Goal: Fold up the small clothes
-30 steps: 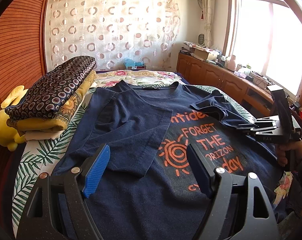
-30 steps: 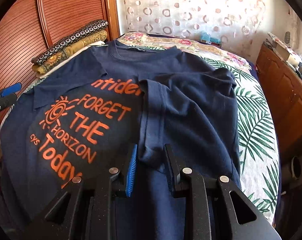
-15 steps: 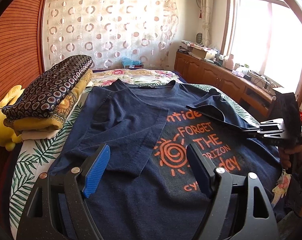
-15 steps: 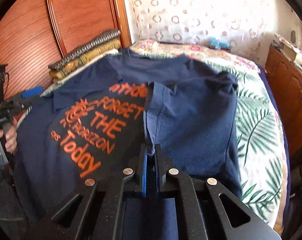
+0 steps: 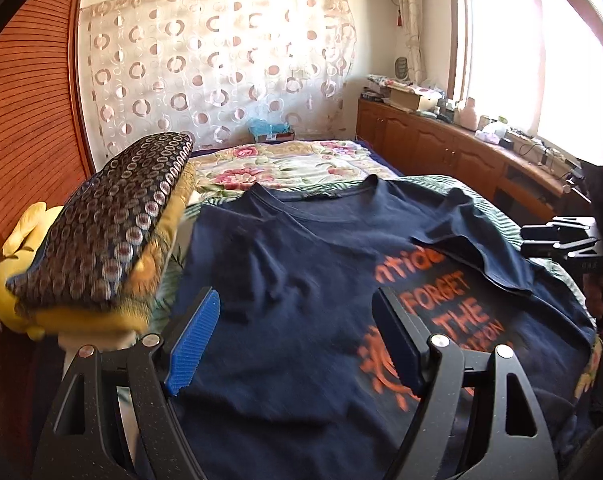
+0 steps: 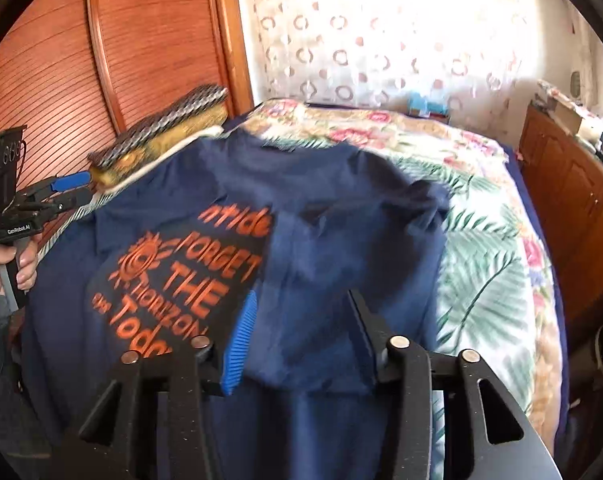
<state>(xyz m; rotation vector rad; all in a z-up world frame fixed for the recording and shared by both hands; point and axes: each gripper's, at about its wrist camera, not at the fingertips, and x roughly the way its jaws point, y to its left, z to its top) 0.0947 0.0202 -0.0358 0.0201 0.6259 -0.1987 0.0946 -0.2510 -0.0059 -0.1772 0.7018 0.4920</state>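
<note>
A navy T-shirt with orange lettering lies face up on the bed, both side flaps folded inward. My left gripper hovers open over the shirt's left flap, nothing between its fingers. My right gripper is opening its jaws above the right flap; the cloth shows between the pads but they do not press it. Each gripper also appears in the other view: the right gripper at the right edge, the left gripper at the left, held by a hand.
A stack of folded patterned textiles and a yellow plush toy sit at the bed's left side by the wooden sliding door. The palm-leaf sheet lies bare on the right. Wooden cabinets line the window wall.
The right gripper shut on the edge of the right flap, lifted it slightly, then let go with jaws spreading. The left gripper, still open, moved toward the shirt's left side and the stack.
</note>
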